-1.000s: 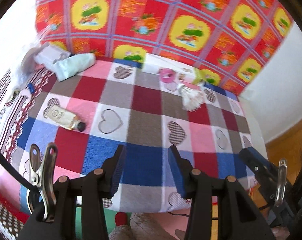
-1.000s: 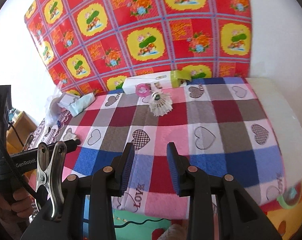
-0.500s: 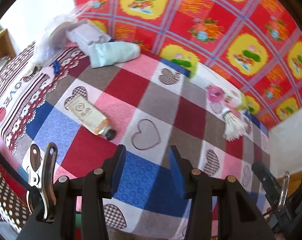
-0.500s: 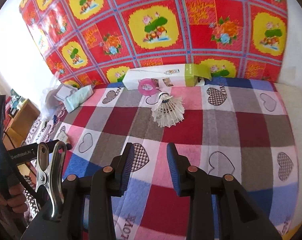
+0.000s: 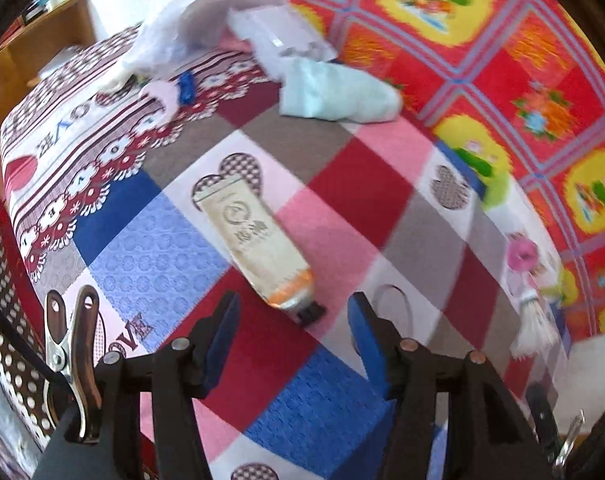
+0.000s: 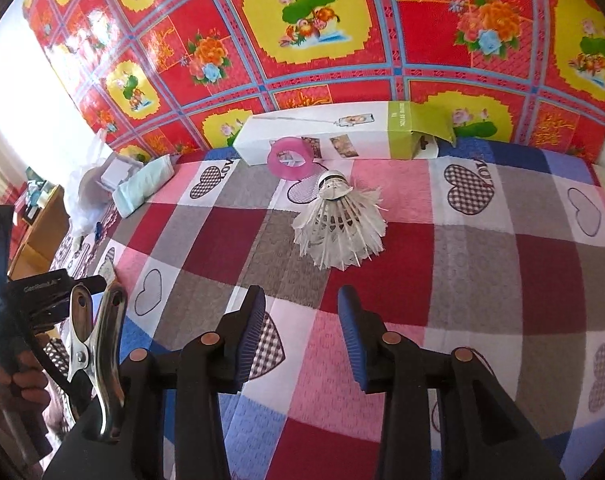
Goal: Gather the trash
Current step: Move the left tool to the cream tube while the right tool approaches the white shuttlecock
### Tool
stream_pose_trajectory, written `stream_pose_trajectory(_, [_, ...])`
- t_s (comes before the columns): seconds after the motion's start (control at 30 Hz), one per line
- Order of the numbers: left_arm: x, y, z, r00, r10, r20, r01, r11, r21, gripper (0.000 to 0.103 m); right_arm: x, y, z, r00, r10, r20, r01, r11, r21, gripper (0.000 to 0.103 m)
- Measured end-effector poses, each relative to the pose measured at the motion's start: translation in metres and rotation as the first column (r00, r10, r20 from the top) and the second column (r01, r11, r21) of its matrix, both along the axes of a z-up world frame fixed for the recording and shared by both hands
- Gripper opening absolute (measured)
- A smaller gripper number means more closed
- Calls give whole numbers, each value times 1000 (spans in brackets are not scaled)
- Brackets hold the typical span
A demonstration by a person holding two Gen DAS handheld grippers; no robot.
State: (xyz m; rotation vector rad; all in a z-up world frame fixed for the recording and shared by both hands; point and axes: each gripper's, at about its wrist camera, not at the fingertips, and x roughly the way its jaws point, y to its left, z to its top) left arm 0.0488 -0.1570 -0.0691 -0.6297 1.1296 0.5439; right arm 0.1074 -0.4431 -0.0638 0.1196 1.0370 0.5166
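A cream tube with a black cap (image 5: 258,245) lies on the checked cloth (image 5: 354,196), its cap end pointing at my left gripper (image 5: 292,320). The left jaws are opening and hang just short of the cap with nothing between them. A white shuttlecock (image 6: 340,222) lies on its side ahead of my right gripper (image 6: 302,312), whose jaws are opening and empty, a short way in front of it. Behind the shuttlecock sits a pink tape ring (image 6: 290,157). The left gripper's body (image 6: 38,292) shows at the left edge of the right wrist view.
A long white and green box (image 6: 342,140) lies along the red flowered wall. A pale green folded packet (image 5: 334,94) and a crumpled clear plastic bag with white boxes (image 5: 206,20) sit at the table's far left corner. A wooden shelf (image 5: 34,48) stands beyond that edge.
Both grippers have dropped closer to the table and moved forward. The left one has rolled and closed in on the tube with wider jaws. The right one now faces the shuttlecock, jaws slightly wider.
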Motion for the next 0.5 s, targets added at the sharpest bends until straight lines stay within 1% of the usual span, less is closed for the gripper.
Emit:
stream_pose_trajectory(0.1, [6, 6, -8, 1000, 18, -16, -19, 1000, -7, 59, 2, 0, -1, 1000, -2, -1, 2, 1000, 4, 39])
stream_pose_trajectory(0.2, [13, 10, -15, 999, 31, -41, -31, 1000, 2, 59, 4, -3, 1, 1000, -6, 11, 6, 1000, 5, 39])
stream_pose_trajectory(0.3, [17, 10, -17, 998, 39, -50, -38, 999, 10, 60, 8, -6, 4, 999, -10, 31, 10, 1000, -2, 44])
stream_pose_trajectory(0.4, [20, 8, -18, 998, 31, -59, -29, 999, 24, 60, 14, -8, 3, 999, -8, 32, 8, 1000, -7, 45])
stream_pose_trajectory(0.5, [29, 6, -21, 997, 4, -80, 0, 998, 55, 60, 18, -8, -1, 1000, -11, 5, 11, 1000, 13, 45])
